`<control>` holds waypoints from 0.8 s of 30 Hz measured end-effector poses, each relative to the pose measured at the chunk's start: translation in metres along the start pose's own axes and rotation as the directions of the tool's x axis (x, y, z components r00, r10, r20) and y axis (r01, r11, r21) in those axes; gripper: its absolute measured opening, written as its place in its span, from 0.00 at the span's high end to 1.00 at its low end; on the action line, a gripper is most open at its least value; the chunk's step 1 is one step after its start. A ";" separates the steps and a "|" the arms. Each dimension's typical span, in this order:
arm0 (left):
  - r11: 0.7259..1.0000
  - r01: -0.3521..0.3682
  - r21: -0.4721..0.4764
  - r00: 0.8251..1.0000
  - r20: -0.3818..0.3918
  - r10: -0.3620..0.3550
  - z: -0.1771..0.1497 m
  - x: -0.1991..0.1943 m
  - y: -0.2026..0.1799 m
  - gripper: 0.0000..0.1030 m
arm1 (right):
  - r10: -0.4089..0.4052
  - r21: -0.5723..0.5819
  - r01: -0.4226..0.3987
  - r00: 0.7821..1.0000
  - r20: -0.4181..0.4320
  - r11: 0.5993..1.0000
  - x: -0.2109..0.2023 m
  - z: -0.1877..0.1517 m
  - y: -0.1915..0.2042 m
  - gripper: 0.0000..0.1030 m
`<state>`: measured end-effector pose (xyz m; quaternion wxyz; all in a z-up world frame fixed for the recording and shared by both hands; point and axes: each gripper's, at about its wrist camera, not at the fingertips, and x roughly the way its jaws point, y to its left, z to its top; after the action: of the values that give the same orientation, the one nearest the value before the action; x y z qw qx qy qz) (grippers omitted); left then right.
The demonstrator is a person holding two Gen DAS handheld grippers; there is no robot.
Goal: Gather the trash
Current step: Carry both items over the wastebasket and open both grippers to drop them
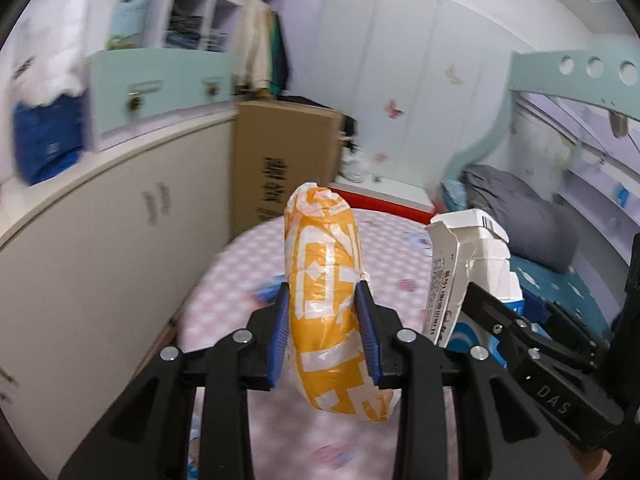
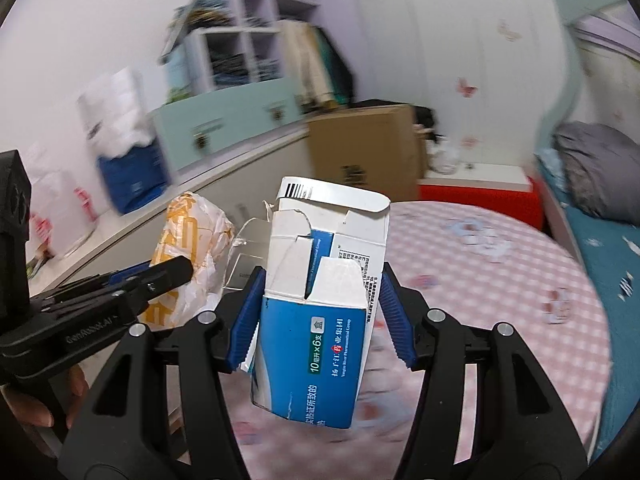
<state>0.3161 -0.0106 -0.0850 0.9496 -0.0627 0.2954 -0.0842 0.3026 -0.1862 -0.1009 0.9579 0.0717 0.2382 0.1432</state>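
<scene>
Nearest your left wrist camera, the left tool [image 1: 322, 332] has its blue pads pressed into both sides of a crumpled orange-and-white plastic bag rolled into a fat bundle [image 1: 326, 300], which stands up between the fingers, clear of the round table with the pink checked cloth [image 1: 240, 264] below it. Your right tool [image 2: 318, 316] grips a torn-open blue-and-white cardboard medicine box [image 2: 316, 332], its jaws about half open around the box's width, flaps ragged at the top. That box also hangs above the table, not resting on it.

So both pieces of trash are picked up and in the air side by side, near each other but apart. What remains, as I judge it, is the drop-off: no bin or trash bag shows in either view, so you have yet to find and reach it. The cloth below is too blurred to tell whether more litter waits there.
</scene>
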 end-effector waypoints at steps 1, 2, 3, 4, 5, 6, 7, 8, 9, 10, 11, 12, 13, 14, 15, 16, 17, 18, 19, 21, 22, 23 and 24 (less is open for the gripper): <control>1.000 -0.019 -0.018 1.000 0.003 0.019 -0.004 -0.008 0.018 0.69 | 0.034 -0.016 -0.034 0.999 -0.013 0.999 0.005 -0.002 0.020 0.46; 0.999 -0.040 -0.033 0.999 0.004 0.040 -0.009 -0.015 0.035 0.69 | 0.059 -0.037 -0.060 0.998 -0.027 0.998 0.010 -0.005 0.039 0.46; 0.997 -0.058 -0.044 0.998 0.003 0.059 -0.013 -0.021 0.047 0.69 | 0.083 -0.059 -0.085 0.996 -0.040 0.995 0.015 -0.009 0.058 0.46; 0.994 -0.087 -0.063 0.996 0.002 0.087 -0.019 -0.028 0.066 0.69 | 0.108 -0.075 -0.112 0.993 -0.056 0.991 0.021 -0.014 0.076 0.46; 0.991 -0.112 -0.079 0.994 -0.004 0.112 -0.025 -0.033 0.084 0.69 | 0.126 -0.085 -0.132 0.990 -0.070 0.988 0.025 -0.017 0.089 0.46; 0.986 -0.137 -0.098 0.991 -0.017 0.136 -0.033 -0.036 0.103 0.69 | 0.152 -0.103 -0.162 0.984 -0.093 0.981 0.033 -0.025 0.109 0.46; 0.981 -0.153 -0.116 0.988 -0.025 0.152 -0.040 -0.038 0.117 0.69 | 0.173 -0.119 -0.186 0.978 -0.116 0.975 0.040 -0.033 0.128 0.46; 0.973 -0.180 -0.143 0.984 -0.044 0.175 -0.050 -0.040 0.138 0.69 | 0.187 -0.134 -0.206 0.972 -0.140 0.969 0.048 -0.042 0.145 0.46; 0.969 -0.193 -0.155 0.981 -0.056 0.186 -0.057 -0.040 0.150 0.69 | 0.198 -0.145 -0.222 0.967 -0.160 0.964 0.054 -0.049 0.158 0.46; 0.959 -0.220 -0.178 0.975 -0.079 0.209 -0.068 -0.041 0.170 0.69 | 0.211 -0.158 -0.242 0.959 -0.189 0.957 0.065 -0.060 0.175 0.46; 0.950 -0.244 -0.194 0.968 -0.099 0.229 -0.078 -0.039 0.185 0.69 | 0.216 -0.171 -0.254 0.953 -0.213 0.952 0.073 -0.070 0.189 0.46; 0.939 -0.276 -0.205 0.959 -0.125 0.255 -0.090 -0.037 0.202 0.69 | 0.220 -0.182 -0.267 0.945 -0.240 0.947 0.083 -0.079 0.202 0.46; 0.924 -0.315 -0.217 0.946 -0.156 0.285 -0.103 -0.033 0.221 0.69 | 0.225 -0.194 -0.282 0.935 -0.274 0.940 0.094 -0.092 0.217 0.46; 0.912 -0.340 -0.230 0.936 -0.181 0.303 -0.115 -0.030 0.235 0.69 | 0.222 -0.211 -0.293 0.926 -0.304 0.932 0.105 -0.105 0.231 0.46; 0.902 -0.355 -0.246 0.928 -0.207 0.309 -0.127 -0.026 0.249 0.69 | 0.215 -0.236 -0.302 0.918 -0.332 0.924 0.116 -0.119 0.245 0.46; 0.890 -0.364 -0.275 0.922 -0.244 0.301 -0.143 -0.020 0.268 0.69 | 0.211 -0.248 -0.311 0.909 -0.360 0.917 0.125 -0.133 0.256 0.46; 0.880 -0.374 -0.293 0.915 -0.270 0.299 -0.154 -0.014 0.280 0.69 | 0.209 -0.250 -0.320 0.898 -0.386 0.914 0.135 -0.142 0.262 0.46; 0.868 -0.390 -0.306 0.906 -0.297 0.302 -0.166 -0.008 0.293 0.69 | 0.206 -0.253 -0.330 0.886 -0.415 0.909 0.146 -0.154 0.269 0.46; 0.855 -0.406 -0.321 0.894 -0.331 0.300 -0.180 0.000 0.307 0.69 | 0.190 -0.264 -0.334 0.871 -0.453 0.905 0.161 -0.173 0.279 0.46; 0.836 -0.422 -0.351 0.879 -0.383 0.283 -0.204 0.014 0.327 0.69 | 0.168 -0.265 -0.338 0.846 -0.507 0.903 0.185 -0.199 0.287 0.46; 0.825 -0.434 -0.362 0.867 -0.418 0.273 -0.217 0.025 0.337 0.69 | 0.155 -0.265 -0.336 0.835 -0.528 0.904 0.194 -0.211 0.290 0.46; 0.821 -0.438 -0.368 0.861 -0.436 0.264 -0.226 0.033 0.343 0.69 | 0.138 -0.265 -0.330 0.823 -0.550 0.906 0.206 -0.223 0.292 0.46; 0.816 -0.440 -0.374 0.855 -0.453 0.253 -0.235 0.041 0.348 0.69 | 0.120 -0.265 -0.322 0.811 -0.573 0.909 0.218 -0.236 0.293 0.46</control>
<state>0.2582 0.3050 -0.3585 0.8288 -0.2147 0.4926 0.1562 0.3038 0.1755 -0.3425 0.8235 -0.1157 0.4609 0.3100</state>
